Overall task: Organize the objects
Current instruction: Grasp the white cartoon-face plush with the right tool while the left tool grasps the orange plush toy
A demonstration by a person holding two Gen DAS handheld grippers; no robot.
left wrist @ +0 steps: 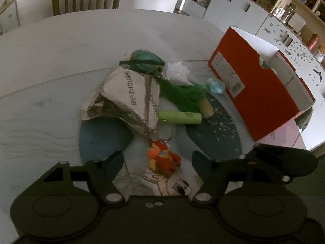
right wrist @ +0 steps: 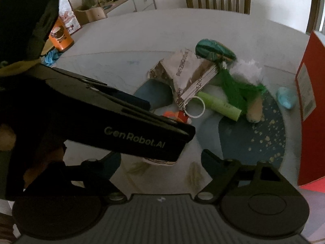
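Orange plush keychain (left wrist: 163,159) sits between my left gripper (left wrist: 157,162) fingers, spread wide.
Right gripper (right wrist: 160,160) also unclenched (idle); ring (right wrist: 195,107) at 12 o'clock may snag foil bag (left wrist: 121,97).

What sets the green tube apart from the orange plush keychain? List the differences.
Colour: the green tube is plain light green; the orange plush keychain is orange-red with yellow and blue patches.
Shape: the tube is a smooth straight cylinder lying on its side; the keychain is a lumpy soft figure.
Place: the keychain lies between the open fingers of the left gripper; the tube lies farther off, beside the green tassel.
Both rest on the table.
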